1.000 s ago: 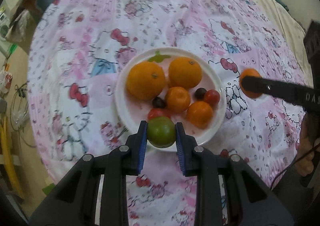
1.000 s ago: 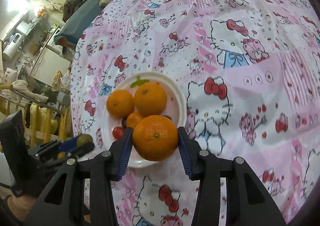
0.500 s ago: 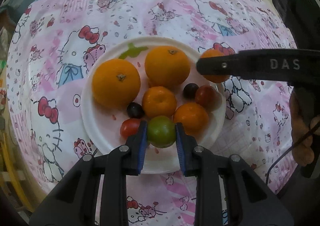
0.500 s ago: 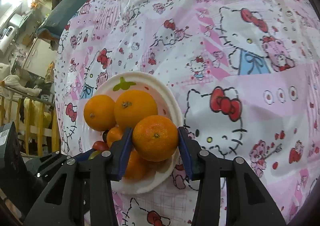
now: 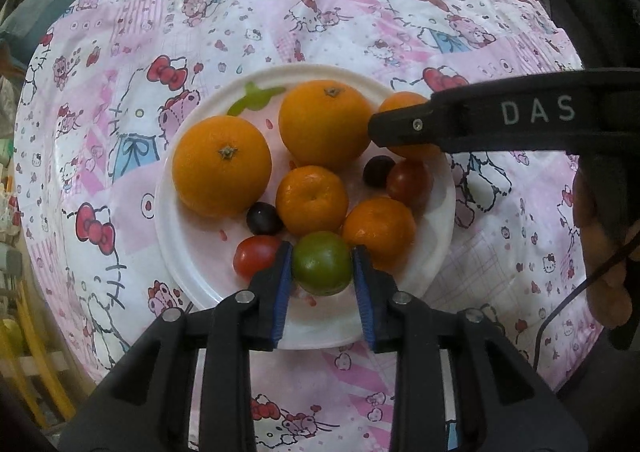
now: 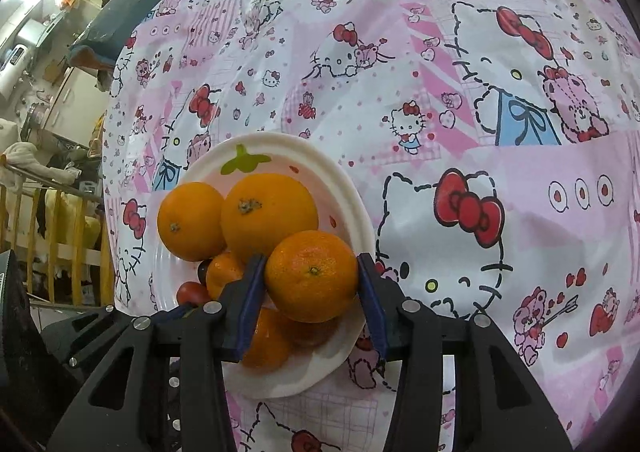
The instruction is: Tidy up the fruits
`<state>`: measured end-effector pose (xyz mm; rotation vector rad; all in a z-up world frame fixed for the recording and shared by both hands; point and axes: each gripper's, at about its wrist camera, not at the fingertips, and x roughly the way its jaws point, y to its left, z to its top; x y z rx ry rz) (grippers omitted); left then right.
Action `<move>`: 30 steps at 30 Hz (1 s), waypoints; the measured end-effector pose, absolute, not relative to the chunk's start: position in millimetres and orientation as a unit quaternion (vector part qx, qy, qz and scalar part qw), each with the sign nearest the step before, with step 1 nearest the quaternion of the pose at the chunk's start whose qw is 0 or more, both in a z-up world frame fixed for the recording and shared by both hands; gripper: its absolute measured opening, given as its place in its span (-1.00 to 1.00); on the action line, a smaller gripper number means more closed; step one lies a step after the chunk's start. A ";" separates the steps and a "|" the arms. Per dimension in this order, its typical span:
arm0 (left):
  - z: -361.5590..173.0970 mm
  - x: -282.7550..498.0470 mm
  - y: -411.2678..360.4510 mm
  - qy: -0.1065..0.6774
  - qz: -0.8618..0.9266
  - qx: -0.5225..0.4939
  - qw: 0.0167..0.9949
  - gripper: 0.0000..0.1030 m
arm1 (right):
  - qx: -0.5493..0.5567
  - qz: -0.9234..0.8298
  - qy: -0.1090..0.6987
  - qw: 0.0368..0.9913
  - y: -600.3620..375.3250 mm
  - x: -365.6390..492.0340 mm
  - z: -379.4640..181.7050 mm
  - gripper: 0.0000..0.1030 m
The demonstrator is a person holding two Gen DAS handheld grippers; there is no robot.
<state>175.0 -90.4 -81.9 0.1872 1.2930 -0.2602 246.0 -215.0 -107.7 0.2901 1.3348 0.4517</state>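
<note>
A white plate (image 5: pixel 192 252) on the pink Hello Kitty cloth holds two big oranges (image 5: pixel 222 165), smaller mandarins (image 5: pixel 311 200), red tomatoes (image 5: pixel 254 258) and dark grapes (image 5: pixel 262 218). My left gripper (image 5: pixel 322 264) is shut on a green tomato (image 5: pixel 322 263) over the plate's near part. My right gripper (image 6: pixel 311 278) is shut on a mandarin (image 6: pixel 311 276) above the plate's right rim (image 6: pixel 348 188). In the left wrist view that mandarin (image 5: pixel 400 108) shows behind the right gripper's finger (image 5: pixel 480 120).
The tablecloth (image 6: pixel 480 112) covers a round table, with bare cloth to the right of the plate. Beyond the table's left edge are a railing and household clutter (image 6: pixel 48 180). A hand (image 5: pixel 604 252) holds the right tool at the right edge.
Both grippers have moved in over the plate, the left with the green tomato from the near rim inward, the right with the mandarin from beside the plate to above its right rim.
</note>
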 end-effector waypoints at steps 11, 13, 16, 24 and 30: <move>-67.6 163.1 -81.1 0.591 -0.117 0.096 0.793 0.21 | 0.133 0.215 0.600 0.759 -221.5 244.9 -95.9 0.28; -60.2 158.4 -73.2 0.585 -0.111 0.092 0.798 0.27 | 0.126 0.216 0.592 0.766 -222.3 243.2 -89.2 0.38; -50.1 154.3 -58.3 0.576 -0.096 0.072 0.809 0.30 | 0.131 0.218 0.580 0.774 -225.4 238.7 -76.9 0.44; -19.6 135.1 -29.0 0.520 -0.039 0.040 0.852 0.30 | 0.143 0.208 0.529 0.810 -239.4 207.7 -41.0 0.60; -2.5 111.6 -8.1 0.487 -0.016 -0.013 0.873 0.57 | 0.131 0.208 0.495 0.834 -242.3 171.5 -19.6 0.63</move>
